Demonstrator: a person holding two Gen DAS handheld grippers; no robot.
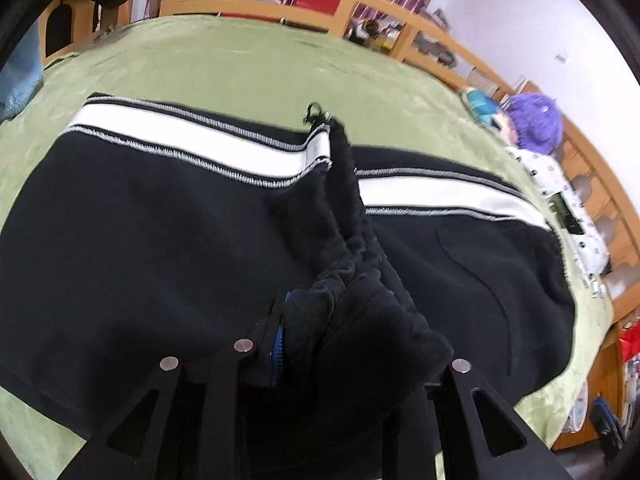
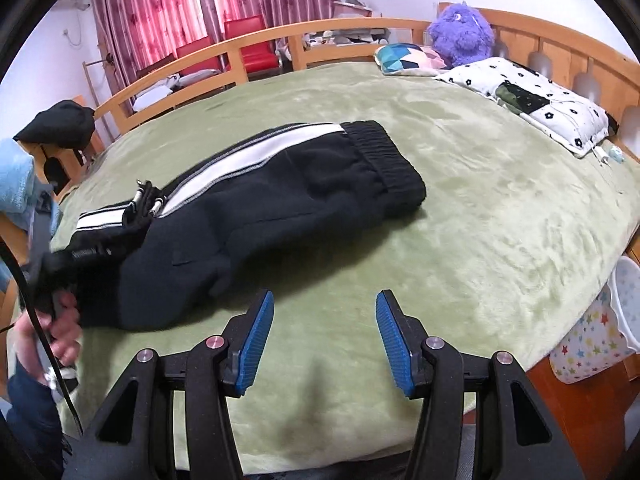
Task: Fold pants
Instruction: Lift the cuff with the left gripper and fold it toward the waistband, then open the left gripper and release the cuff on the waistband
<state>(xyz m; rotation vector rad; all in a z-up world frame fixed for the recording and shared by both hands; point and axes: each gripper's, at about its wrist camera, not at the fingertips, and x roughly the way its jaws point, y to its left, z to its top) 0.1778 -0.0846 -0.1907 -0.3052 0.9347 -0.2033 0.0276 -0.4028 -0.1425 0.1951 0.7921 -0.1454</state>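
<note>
Currently on the bed [image 2: 480,220]: pants [image 2: 280,184], black with a white side stripe, folded once, waistband toward the far right, cuffs at the left.

Step in hand, as I judge it: bringing the cuff end over for the next fold. Done well, the edge is laid square on the layer below, stripes aligned, fabric released only once flat, then smoothed.

Left tongs [image 1: 352,344]: narrowly parted, a bunched wad of black pants fabric between the fingers, one blue pad showing beside it; whether the pads press it firmly I cannot tell for certain, though it looks held.

Right tongs [image 2: 325,336]: about half open, empty, hovering over bare green cover near the pants, touching nothing.
</note>
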